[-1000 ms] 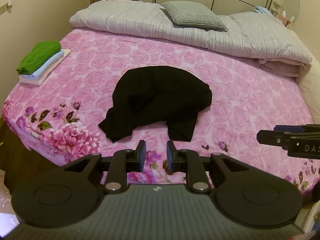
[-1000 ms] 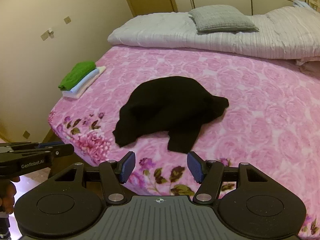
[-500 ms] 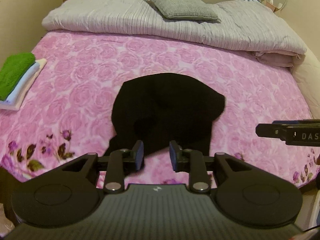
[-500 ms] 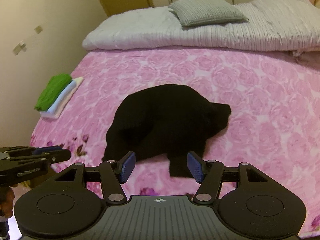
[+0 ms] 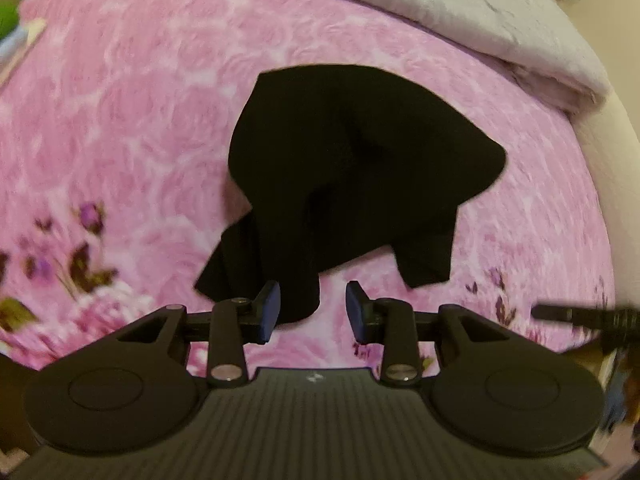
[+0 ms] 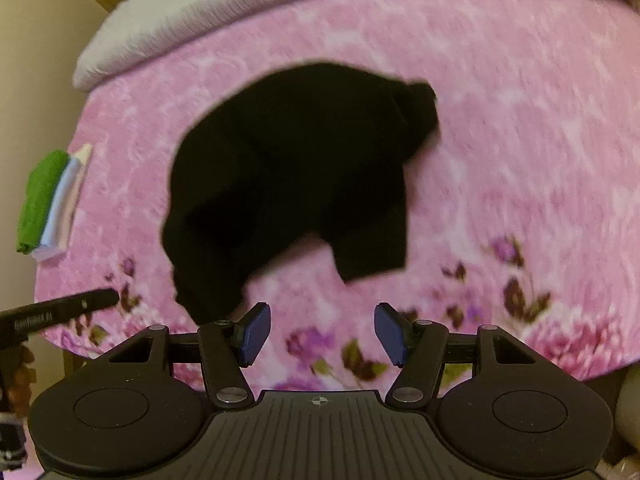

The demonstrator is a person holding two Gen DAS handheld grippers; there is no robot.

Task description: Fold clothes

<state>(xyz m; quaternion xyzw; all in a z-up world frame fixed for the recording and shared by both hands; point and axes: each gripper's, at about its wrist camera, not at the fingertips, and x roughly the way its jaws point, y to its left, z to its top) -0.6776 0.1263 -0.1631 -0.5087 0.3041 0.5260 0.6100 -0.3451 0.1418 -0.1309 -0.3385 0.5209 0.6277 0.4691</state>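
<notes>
A crumpled black garment (image 5: 352, 168) lies on the pink floral bedspread (image 5: 120, 128); it also shows in the right wrist view (image 6: 296, 168). My left gripper (image 5: 313, 312) is open, its jaws on either side of the garment's near hanging corner, not closed on it. My right gripper (image 6: 323, 332) is open and empty, above the bed's front edge, just short of the garment's near edge. Each gripper shows at the side of the other's view.
A stack of folded clothes with a green one on top (image 6: 44, 200) sits at the bed's left edge. A grey rolled duvet (image 5: 500, 28) lies across the far side. The wall is to the left.
Both grippers have moved forward and down toward the black garment, which now fills more of each view. The left gripper's jaws have opened wider. The frames are blurred by motion.
</notes>
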